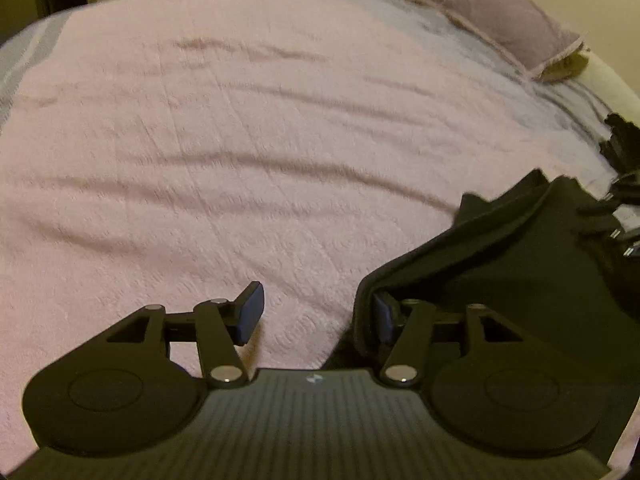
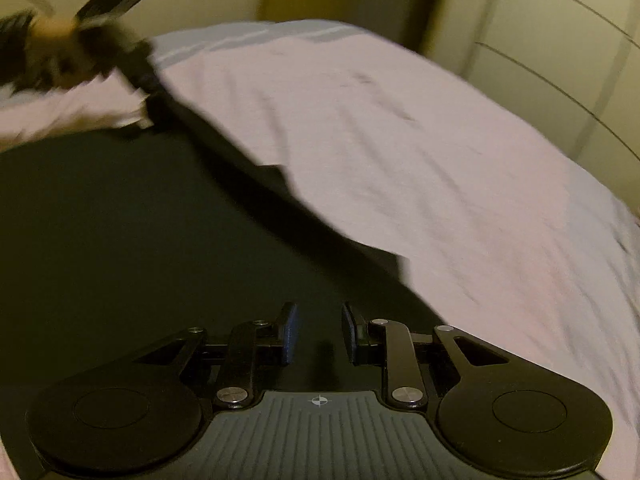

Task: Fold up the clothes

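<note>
A black garment lies on the pink blanket at the right of the left wrist view. Its near edge drapes over the right finger of my left gripper. That gripper is open, and only blanket shows between its pads. In the right wrist view the black garment spreads flat across the left half of the picture. My right gripper hovers over it with its jaws a narrow gap apart, nothing pinched between them. A blurred hand holds the other tool at the garment's far corner.
The pink blanket covers most of the bed, with a grey sheet showing at its far edge. A mauve pillow lies at the head of the bed. Pale wardrobe doors stand beyond the bed.
</note>
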`<action>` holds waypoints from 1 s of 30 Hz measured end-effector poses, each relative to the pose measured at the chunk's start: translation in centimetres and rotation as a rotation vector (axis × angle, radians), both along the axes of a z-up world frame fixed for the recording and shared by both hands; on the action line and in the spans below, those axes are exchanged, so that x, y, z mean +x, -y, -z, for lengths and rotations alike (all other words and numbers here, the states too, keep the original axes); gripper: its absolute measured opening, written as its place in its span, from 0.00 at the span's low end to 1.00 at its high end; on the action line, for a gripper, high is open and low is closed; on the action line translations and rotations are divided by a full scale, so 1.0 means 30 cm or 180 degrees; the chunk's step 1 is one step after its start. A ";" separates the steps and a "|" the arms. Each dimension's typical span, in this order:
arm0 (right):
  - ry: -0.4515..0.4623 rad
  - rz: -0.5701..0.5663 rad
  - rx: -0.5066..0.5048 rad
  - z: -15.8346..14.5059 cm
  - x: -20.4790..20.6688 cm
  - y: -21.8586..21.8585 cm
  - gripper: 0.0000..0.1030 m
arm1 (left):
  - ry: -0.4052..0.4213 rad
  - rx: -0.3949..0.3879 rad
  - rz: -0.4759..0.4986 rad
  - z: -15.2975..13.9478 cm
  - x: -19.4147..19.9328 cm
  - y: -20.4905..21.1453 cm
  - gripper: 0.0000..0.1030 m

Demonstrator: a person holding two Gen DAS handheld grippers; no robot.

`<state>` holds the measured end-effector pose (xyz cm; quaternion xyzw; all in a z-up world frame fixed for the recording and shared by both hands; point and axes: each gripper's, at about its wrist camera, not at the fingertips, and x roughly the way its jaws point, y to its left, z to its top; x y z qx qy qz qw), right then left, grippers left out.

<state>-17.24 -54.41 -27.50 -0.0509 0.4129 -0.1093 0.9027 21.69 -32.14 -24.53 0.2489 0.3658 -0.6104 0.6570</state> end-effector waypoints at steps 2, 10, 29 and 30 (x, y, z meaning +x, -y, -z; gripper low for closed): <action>-0.0051 -0.0089 0.0000 0.034 0.068 -0.012 0.23 | 0.0167 -0.0210 0.0021 -0.035 -0.004 -0.030 0.51; 0.0213 0.0487 -0.0292 0.045 0.177 0.064 0.23 | 0.0486 -0.0363 -0.0019 -0.102 -0.010 -0.128 0.51; -0.0005 0.0325 -0.0571 -0.007 -0.417 -0.562 0.57 | -0.0028 -0.0143 0.0506 -0.036 -0.408 -0.659 0.21; -0.0035 0.0365 -0.0572 0.002 -0.447 -0.576 0.57 | 0.0034 -0.0107 0.0517 -0.024 -0.422 -0.670 0.08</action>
